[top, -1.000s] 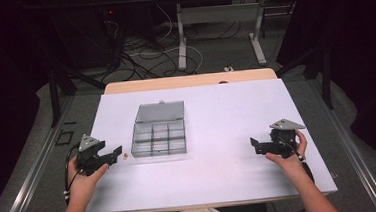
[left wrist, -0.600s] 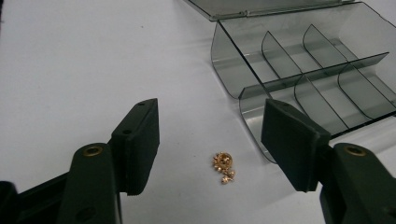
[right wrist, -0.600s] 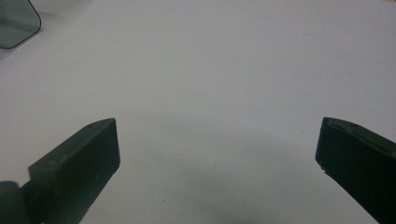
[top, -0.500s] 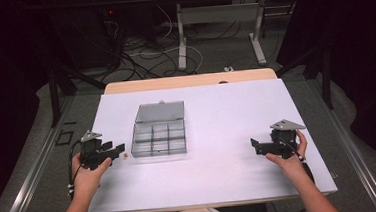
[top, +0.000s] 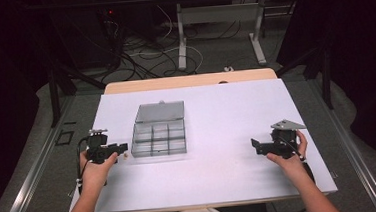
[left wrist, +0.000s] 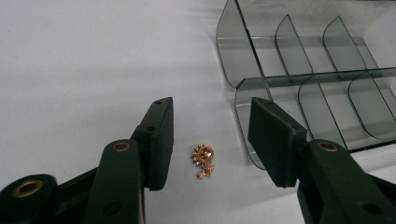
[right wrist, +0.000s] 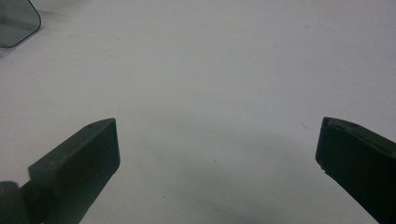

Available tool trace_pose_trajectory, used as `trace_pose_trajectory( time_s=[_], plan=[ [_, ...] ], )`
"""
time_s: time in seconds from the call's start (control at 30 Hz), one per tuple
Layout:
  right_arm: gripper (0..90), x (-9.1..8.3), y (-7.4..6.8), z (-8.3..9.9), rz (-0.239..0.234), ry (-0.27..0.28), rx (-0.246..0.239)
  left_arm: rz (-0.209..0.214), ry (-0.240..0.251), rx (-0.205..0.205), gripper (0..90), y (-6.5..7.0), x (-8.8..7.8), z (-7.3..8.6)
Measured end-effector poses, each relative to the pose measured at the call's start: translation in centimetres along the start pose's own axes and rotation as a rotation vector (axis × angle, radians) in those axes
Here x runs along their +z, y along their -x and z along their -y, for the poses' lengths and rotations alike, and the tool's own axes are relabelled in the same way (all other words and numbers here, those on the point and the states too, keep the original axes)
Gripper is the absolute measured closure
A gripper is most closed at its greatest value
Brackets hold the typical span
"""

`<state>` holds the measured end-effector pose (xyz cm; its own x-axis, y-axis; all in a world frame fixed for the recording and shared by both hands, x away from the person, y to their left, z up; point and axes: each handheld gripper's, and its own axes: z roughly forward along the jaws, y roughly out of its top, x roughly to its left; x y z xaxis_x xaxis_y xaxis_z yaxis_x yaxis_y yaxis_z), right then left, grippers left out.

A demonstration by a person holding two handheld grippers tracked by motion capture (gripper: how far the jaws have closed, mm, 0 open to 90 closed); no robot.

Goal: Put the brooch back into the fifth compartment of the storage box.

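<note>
Gold brooch (left wrist: 203, 160) lies flat on the white table (top: 226, 113) just left of the smoky compartment box (top: 158, 130), between the left gripper (left wrist: 212, 140)'s half-open jaws, which have just been closing without touching it; so thin, it could skid aside. Right gripper (right wrist: 217, 149) waits well right, wide open, empty.

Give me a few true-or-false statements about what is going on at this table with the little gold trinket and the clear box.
1. The gold trinket lies on the table between the left gripper's fingers, untouched. True; the fingers have just been closing.
2. The clear box has its lid shut. False; the lid stands open.
3. The trinket already sits in a compartment. False; it lies outside the box, beside its corner.
4. The right gripper is open with nothing between its fingers. True.
</note>
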<state>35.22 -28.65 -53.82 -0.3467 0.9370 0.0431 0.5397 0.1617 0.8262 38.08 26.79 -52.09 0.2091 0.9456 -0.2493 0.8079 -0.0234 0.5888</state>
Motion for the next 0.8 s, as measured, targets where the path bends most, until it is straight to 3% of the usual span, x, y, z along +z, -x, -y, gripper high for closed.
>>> trace_pose_trajectory(
  time_s=[0.23,0.33,0.8],
  plan=[
    [0.0,-0.1,0.0,-0.2,0.002,0.014,0.009,-0.024,-0.045,-0.056,56.7,0.0,0.5,-0.5],
    [0.0,0.0,0.1,-0.1,0.0,0.011,0.009,-0.031,-0.039,-0.084,57.5,0.0,0.8,-0.5],
    [0.0,0.2,-0.1,0.0,-0.021,0.001,0.004,0.005,-0.09,-0.143,60.2,-0.1,1.8,0.4]
  ],
)
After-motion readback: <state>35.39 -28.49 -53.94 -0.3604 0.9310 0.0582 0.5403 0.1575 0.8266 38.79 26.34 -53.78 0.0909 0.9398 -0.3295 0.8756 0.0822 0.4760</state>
